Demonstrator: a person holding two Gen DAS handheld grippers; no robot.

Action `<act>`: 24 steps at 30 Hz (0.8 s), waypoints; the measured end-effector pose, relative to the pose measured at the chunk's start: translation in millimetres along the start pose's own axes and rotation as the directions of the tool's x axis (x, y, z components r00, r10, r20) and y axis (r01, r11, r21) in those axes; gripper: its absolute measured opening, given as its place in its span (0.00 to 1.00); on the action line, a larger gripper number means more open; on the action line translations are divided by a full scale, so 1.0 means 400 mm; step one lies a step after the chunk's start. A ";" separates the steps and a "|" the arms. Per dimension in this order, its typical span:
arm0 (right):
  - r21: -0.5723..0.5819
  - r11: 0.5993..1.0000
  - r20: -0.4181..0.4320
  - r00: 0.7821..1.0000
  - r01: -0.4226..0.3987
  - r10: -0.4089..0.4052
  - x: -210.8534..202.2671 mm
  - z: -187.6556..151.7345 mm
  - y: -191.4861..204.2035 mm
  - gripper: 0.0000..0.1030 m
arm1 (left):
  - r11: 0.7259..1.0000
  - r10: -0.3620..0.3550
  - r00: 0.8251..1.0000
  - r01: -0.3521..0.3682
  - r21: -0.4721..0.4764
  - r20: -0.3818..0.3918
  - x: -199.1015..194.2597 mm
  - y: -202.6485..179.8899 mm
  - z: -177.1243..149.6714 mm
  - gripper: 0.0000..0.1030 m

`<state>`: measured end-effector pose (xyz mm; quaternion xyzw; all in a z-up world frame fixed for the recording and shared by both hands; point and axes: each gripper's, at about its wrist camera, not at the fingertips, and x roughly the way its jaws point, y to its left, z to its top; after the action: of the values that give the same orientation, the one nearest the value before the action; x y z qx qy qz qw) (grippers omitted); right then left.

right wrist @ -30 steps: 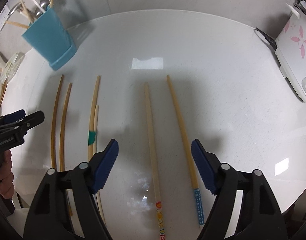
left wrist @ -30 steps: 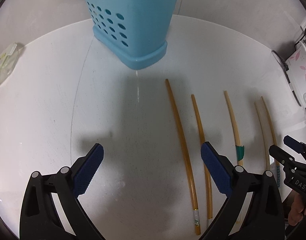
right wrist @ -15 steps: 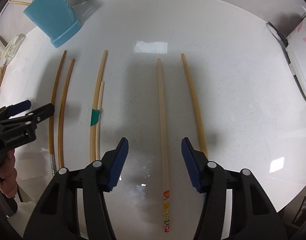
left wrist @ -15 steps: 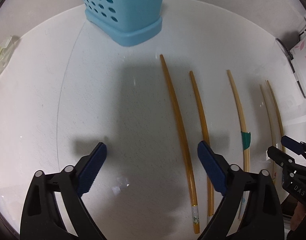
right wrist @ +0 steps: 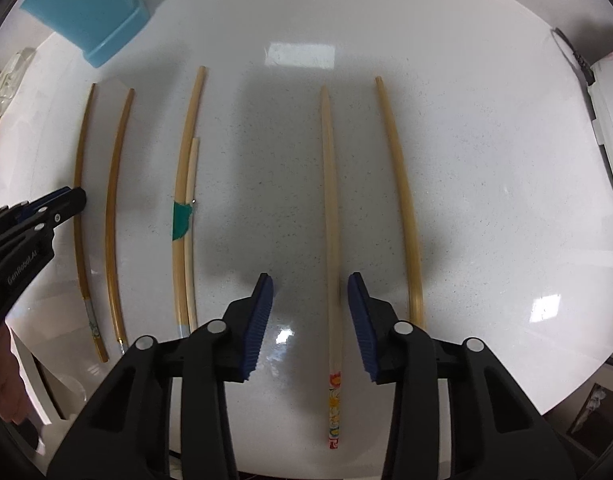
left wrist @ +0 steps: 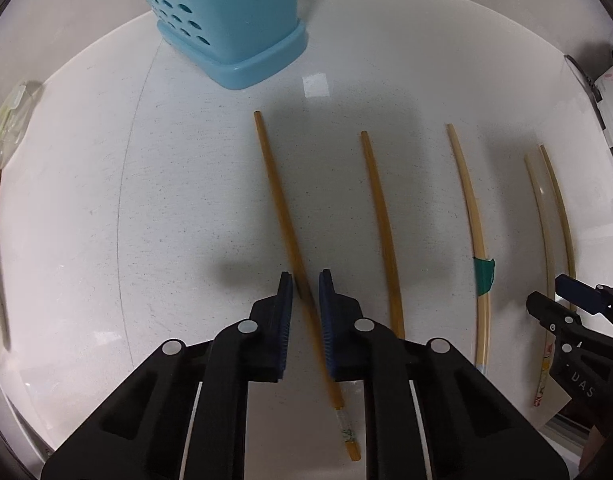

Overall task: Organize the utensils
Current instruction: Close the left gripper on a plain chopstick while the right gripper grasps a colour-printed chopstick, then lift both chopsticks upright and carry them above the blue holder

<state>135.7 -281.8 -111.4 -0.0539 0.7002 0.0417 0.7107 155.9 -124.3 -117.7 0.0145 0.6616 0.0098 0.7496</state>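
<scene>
The dark amber chopstick (left wrist: 284, 224) lies on the white worktop (left wrist: 178, 208), running from 12 o'clock down toward 6 o'clock between the blue pads of the left gripper (left wrist: 305, 290); its jaws have just been closing and now stand nearly clenched around the stick, though whether the pads actually press on it I cannot tell; a second amber chopstick (left wrist: 380, 224) lies just beside it at 3 o'clock; farther toward 3 o'clock rests a pale chopstick with green tape (left wrist: 472, 216). The blue perforated holder (left wrist: 226, 20) stands at 12 o'clock. The right gripper (right wrist: 310, 292), jaws just closing yet still apart, straddles the pale chopstick with the patterned end (right wrist: 332, 240); another pale chopstick (right wrist: 402, 196) lies outside at 2 o'clock.
</scene>
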 end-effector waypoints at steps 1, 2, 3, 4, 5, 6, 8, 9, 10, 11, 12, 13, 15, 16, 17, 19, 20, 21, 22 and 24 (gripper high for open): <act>0.012 1.000 -0.015 1.000 0.001 0.000 0.001 0.009 -0.002 0.30 | 1.000 0.003 1.000 -0.003 -0.001 -0.005 0.001 -0.003 0.004 0.08; 0.021 1.000 -0.020 1.000 0.001 0.000 0.001 0.013 -0.002 0.24 | 1.000 0.003 1.000 -0.003 -0.003 -0.008 0.001 -0.009 0.010 0.08; 0.032 0.999 -0.030 1.000 0.000 0.001 0.000 0.023 -0.005 0.21 | 1.000 0.005 1.000 -0.005 -0.008 -0.015 0.002 -0.011 0.015 0.08; 0.039 0.999 -0.038 0.999 -0.001 0.002 0.001 0.029 -0.007 0.15 | 1.000 0.004 1.000 -0.005 -0.013 -0.021 0.002 -0.009 0.016 0.07; 0.043 0.999 -0.045 0.999 -0.002 0.004 0.001 0.035 -0.008 0.08 | 1.000 0.001 1.000 -0.001 -0.019 -0.025 0.000 -0.018 0.021 0.07; 0.047 0.999 -0.049 0.999 -0.006 0.008 0.001 0.043 -0.007 0.07 | 1.000 -0.003 1.000 0.002 -0.023 -0.028 0.007 0.003 0.014 0.06; 0.048 0.999 -0.058 0.998 -0.005 0.008 0.002 0.054 -0.003 0.06 | 0.999 -0.007 0.999 0.005 -0.032 -0.033 0.011 0.004 0.025 0.06; 0.050 0.999 -0.057 0.998 -0.005 0.007 0.001 0.058 -0.001 0.06 | 0.999 -0.006 0.999 0.005 -0.035 -0.034 0.012 0.003 0.028 0.06; 0.053 0.999 -0.055 0.998 -0.003 0.006 0.000 0.064 0.001 0.06 | 0.999 -0.007 0.999 0.005 -0.038 -0.034 0.013 0.001 0.028 0.06; 0.051 0.999 -0.053 0.999 0.000 0.003 -0.001 0.067 0.005 0.06 | 0.999 -0.009 0.999 0.008 -0.040 -0.034 0.009 0.018 0.005 0.06; 0.050 0.999 -0.050 0.999 0.001 0.002 -0.002 0.074 0.003 0.06 | 0.999 -0.014 0.999 0.012 -0.044 -0.034 0.010 0.019 0.006 0.06; 0.048 0.999 -0.045 0.999 0.000 0.002 -0.003 0.073 0.001 0.06 | 0.999 -0.019 0.999 0.017 -0.048 -0.032 0.009 0.030 0.007 0.06; 0.042 0.999 -0.035 0.999 -0.003 0.005 -0.004 0.069 -0.010 0.06 | 0.998 -0.029 0.999 0.028 -0.054 -0.024 0.007 0.040 0.000 0.06; 0.036 0.999 -0.028 1.000 -0.002 0.003 -0.006 0.068 -0.008 0.06 | 0.998 -0.029 1.000 0.029 -0.056 -0.010 0.005 0.046 -0.007 0.06; 0.029 1.000 -0.021 1.000 0.003 -0.003 -0.009 0.066 -0.005 0.06 | 0.998 -0.021 1.000 0.021 -0.057 0.005 0.001 0.047 -0.007 0.06; 0.026 1.000 -0.009 1.000 0.009 -0.009 -0.013 0.059 -0.008 0.06 | 0.997 -0.027 0.999 0.029 -0.070 0.033 -0.013 0.054 -0.006 0.05; 0.026 1.000 -0.003 1.000 0.008 -0.008 -0.014 0.057 -0.011 0.06 | 0.997 -0.017 0.999 0.020 -0.071 0.044 -0.019 0.053 -0.007 0.06; 0.025 1.000 0.006 1.000 0.009 -0.009 -0.015 0.052 -0.017 0.06 | 0.997 -0.010 0.998 0.014 -0.072 0.058 -0.025 0.053 -0.007 0.05; 0.023 1.000 0.019 1.000 0.011 -0.011 -0.018 0.049 -0.021 0.06 | 0.997 -0.025 0.996 0.031 -0.075 0.086 -0.038 0.052 -0.008 0.05; 0.022 1.000 0.039 0.999 0.011 -0.012 -0.029 0.036 -0.024 0.06 | 0.997 -0.006 0.994 0.014 -0.079 0.107 -0.051 0.048 -0.014 0.05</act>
<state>151.3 -289.3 -99.3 -0.0493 0.6862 0.0309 0.7251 147.9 -105.7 -97.5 -0.0180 0.6197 0.0315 0.7840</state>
